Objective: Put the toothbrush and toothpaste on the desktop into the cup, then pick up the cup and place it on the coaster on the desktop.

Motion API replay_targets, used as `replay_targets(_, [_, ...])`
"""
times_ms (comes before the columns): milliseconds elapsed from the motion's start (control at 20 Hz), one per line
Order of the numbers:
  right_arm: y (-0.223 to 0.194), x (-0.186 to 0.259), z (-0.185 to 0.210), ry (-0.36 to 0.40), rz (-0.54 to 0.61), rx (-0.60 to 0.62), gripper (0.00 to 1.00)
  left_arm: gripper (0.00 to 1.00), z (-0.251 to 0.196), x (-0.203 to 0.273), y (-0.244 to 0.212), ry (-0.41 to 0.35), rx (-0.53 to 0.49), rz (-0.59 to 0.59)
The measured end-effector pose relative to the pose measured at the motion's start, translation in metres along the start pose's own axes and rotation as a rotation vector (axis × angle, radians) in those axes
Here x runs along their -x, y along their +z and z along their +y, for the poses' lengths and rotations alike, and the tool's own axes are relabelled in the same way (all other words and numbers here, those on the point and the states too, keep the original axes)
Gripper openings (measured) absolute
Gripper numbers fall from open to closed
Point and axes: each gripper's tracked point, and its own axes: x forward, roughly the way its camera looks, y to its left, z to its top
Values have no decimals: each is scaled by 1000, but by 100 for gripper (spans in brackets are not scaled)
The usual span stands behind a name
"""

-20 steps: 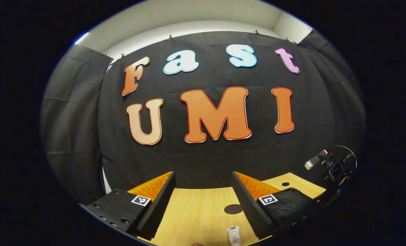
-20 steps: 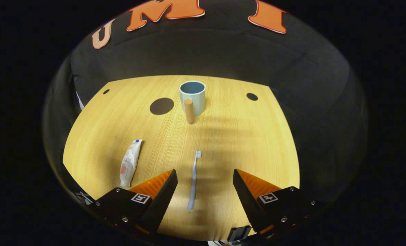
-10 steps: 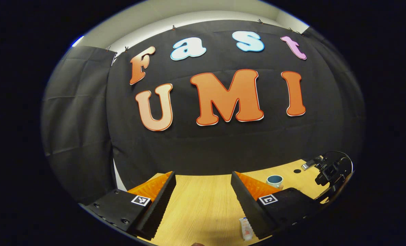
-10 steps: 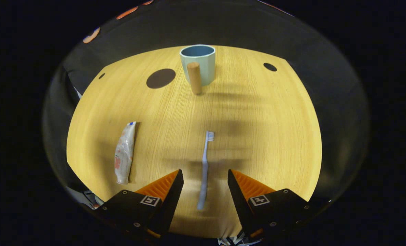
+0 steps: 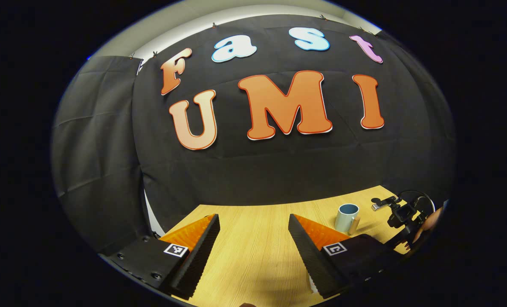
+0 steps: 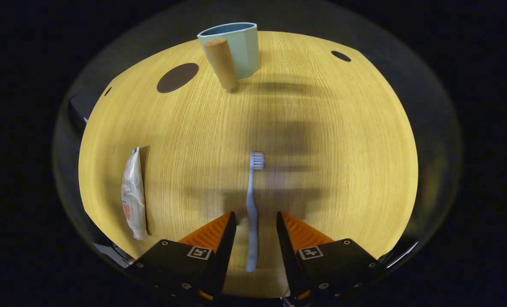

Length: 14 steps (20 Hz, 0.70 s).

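Note:
The pale toothbrush (image 6: 251, 204) lies flat on the wooden desktop (image 6: 330, 162), bristles pointing toward the cup. My right gripper (image 6: 255, 218) is low over it, one finger on each side of the handle, still open with a gap on both sides. The toothpaste tube (image 6: 133, 198) lies to the left. At the far edge stands the light blue cup (image 6: 238, 44) with its wooden handle (image 6: 221, 64), and the dark round coaster (image 6: 177, 77) is left of it. My left gripper (image 5: 253, 219) hovers open over bare desktop (image 5: 253, 256), the cup (image 5: 347, 216) to its right.
Black cloth walls close off the desk's far side and flanks. The desktop has a dark hole (image 6: 340, 56) at the far right and a smaller one (image 6: 108, 91) at the far left. The other gripper (image 5: 400, 213) and a hand (image 5: 432, 218) sit at the right edge.
My right gripper has dropped toward the desk and forward along the toothbrush, its fingers narrowing around the handle. The left gripper's view has swung, bringing the cup into sight.

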Motion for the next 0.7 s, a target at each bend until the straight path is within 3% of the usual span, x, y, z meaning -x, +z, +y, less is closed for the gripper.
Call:
replay_targets(100, [1,0,-5,-14,22,-16,45,99,-2,1,-1,-1,-3,14])
replay_targets(150, [1,-1,-8,-21,37,-18,30,99,-5,0,-4,-1,-4,20])
replay_targets(200, [1,-1,-10,-28,45,-25,29,98,-7,1,-4,-4,-5,27])
replay_targets(250, [1,0,-11,-27,54,-38,18,98,-10,3,-5,-6,-7,33])
replay_targets(350, [-2,1,-10,-6,73,-65,10,99,-17,4,-9,-6,-21,51])
replay_targets(400, [-2,-1,-10,3,68,-72,12,99,-22,5,-11,-20,-27,64])
replay_targets(450, [-4,1,-10,17,68,-75,6,99,-27,7,-14,-31,-33,80])
replay_targets(700, [-8,14,-2,83,21,-44,5,99,-50,7,-30,-74,-16,171])
